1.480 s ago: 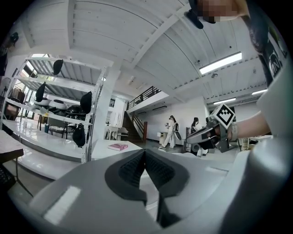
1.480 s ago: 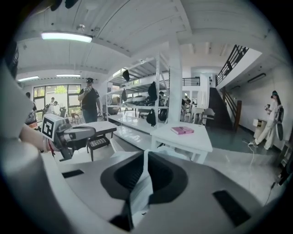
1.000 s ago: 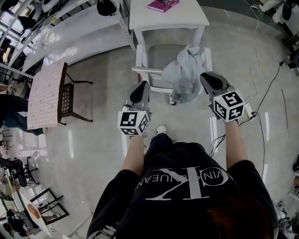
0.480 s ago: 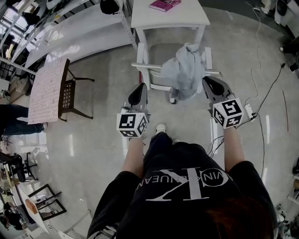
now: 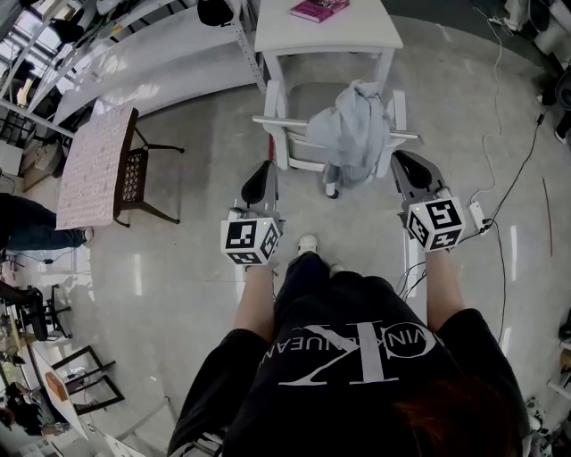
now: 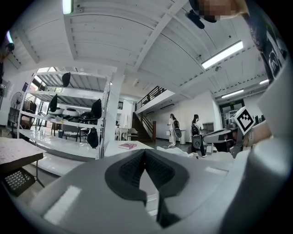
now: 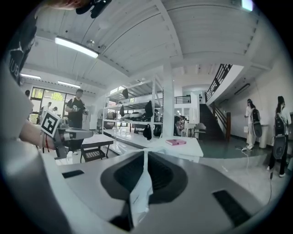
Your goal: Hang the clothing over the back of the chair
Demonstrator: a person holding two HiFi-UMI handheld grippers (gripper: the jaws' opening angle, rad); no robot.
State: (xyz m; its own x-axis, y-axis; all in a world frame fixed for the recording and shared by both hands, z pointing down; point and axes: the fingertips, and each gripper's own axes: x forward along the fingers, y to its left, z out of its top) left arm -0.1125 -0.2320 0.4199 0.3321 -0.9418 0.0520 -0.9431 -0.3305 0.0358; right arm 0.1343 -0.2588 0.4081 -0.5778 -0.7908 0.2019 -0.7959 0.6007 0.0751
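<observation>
A light grey piece of clothing [image 5: 352, 134] lies draped over the top rail of the white chair [image 5: 278, 120], hanging down its near side. My left gripper [image 5: 266, 170] is below and left of the chair and apart from it, jaws shut with nothing held; its pads meet at the tip in the left gripper view [image 6: 144, 151]. My right gripper [image 5: 399, 159] sits just right of the hanging cloth without touching it. It is shut too [image 7: 145, 153], and a small white slip sticks out of the gap behind its pads.
Behind the chair stands a white table [image 5: 357, 37] with a pink book [image 5: 318, 9]. A dark chair [image 5: 130, 178] and a patterned tabletop [image 5: 89, 170] are at the left. Cables [image 5: 500, 183] trail over the floor at the right. My shoe [image 5: 308, 245] is near the chair.
Both grippers have drawn back from the chair toward my body. The clothing stays draped on the chair back.
</observation>
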